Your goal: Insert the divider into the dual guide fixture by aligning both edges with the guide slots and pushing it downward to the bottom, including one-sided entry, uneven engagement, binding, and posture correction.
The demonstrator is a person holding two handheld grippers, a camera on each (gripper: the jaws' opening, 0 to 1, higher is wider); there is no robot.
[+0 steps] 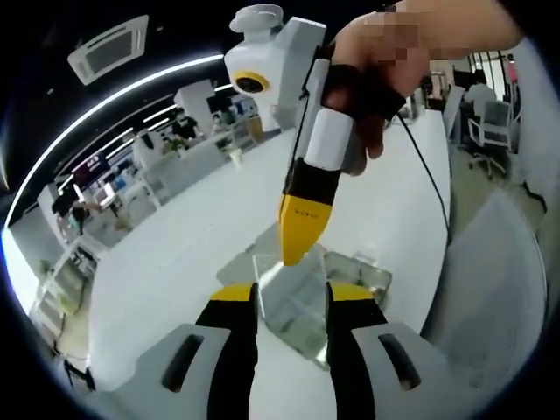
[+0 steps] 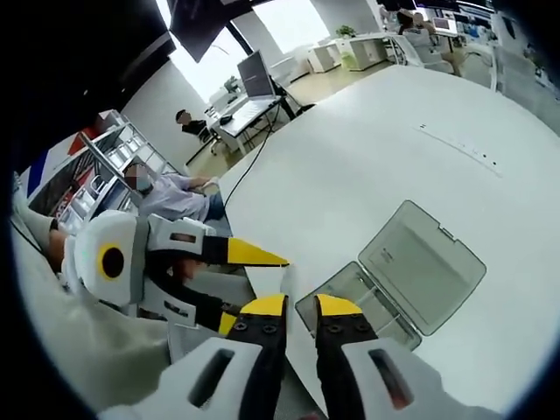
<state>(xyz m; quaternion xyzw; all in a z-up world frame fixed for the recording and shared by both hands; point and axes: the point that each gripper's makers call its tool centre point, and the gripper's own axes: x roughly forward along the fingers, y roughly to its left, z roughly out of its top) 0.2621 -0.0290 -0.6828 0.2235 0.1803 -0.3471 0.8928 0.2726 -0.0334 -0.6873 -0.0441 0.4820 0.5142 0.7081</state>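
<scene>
A clear plastic divider [image 1: 291, 302] stands between the jaws of my left gripper [image 1: 293, 296], its side edges against their inner faces. My right gripper [image 1: 300, 249] comes down from above in a person's hand, and its yellow tip meets the divider's top edge. In the right gripper view my right gripper [image 2: 300, 308] has its jaws close together, and the sheet between them is too clear to make out. The left gripper [image 2: 262, 284] sits just to its left. The clear fixture box [image 2: 363, 302] lies on the white table beside both tips, its lid [image 2: 424, 262] open flat.
The white table [image 2: 367, 131] stretches far beyond the box. A black cable [image 1: 433, 179] trails over it. Desks, chairs and seated people [image 2: 171, 192] are past the table's edge.
</scene>
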